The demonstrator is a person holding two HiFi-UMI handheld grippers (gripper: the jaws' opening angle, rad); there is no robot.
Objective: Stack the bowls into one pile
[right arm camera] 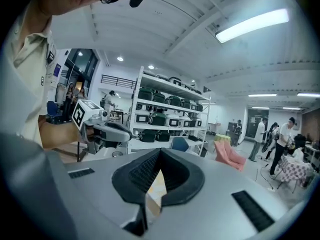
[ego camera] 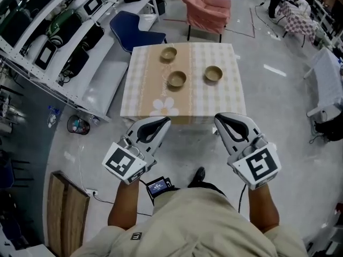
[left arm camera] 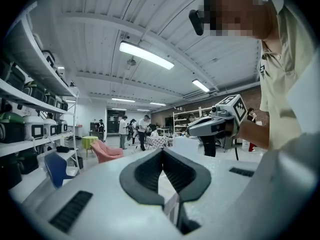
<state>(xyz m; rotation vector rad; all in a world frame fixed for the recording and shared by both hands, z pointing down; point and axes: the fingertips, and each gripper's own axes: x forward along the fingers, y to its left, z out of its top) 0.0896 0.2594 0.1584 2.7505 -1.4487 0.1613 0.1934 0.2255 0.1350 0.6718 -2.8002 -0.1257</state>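
1. The left claw (ego camera: 161, 123) is closed: in the left gripper view (left arm camera: 162, 153) its two black ribbed pads meet at the tips, and nothing sits between them.
2. The right claw (ego camera: 222, 119) is closed in the same way. In the right gripper view (right arm camera: 160, 153) its dark pads touch at the tips and it holds nothing.
3. Both claws are held in the air side by side, apart from each other, in front of the person's beige shirt (ego camera: 203, 224). They point toward the worktop and are just short of its near edge.
4. The square worktop (ego camera: 144, 92) wears a beige checked cloth with a tan band down the middle and a white flower print near its front edge.
5. Three small round tan-brown bowls stand upright on that cloth, each apart from the others and none stacked.
   - The far bowl (ego camera: 169, 53) is near the back edge, on the tan band.
   - The middle bowl (ego camera: 177, 78) is nearer the person, also on the band.
   - The right-hand bowl (ego camera: 213, 73) sits on the checked part, beside the middle bowl.
6. All three bowls are well apart from both claws.
7. Beyond the worktop stand a pink upholstered armchair (ego camera: 206, 7) and a dark blue chair (ego camera: 134, 31).
8. A long white shelving rack (ego camera: 80, 42) loaded with dark cases runs along the person's left.
9. A brown wooden board (ego camera: 64, 213) lies on the grey floor at the lower left.
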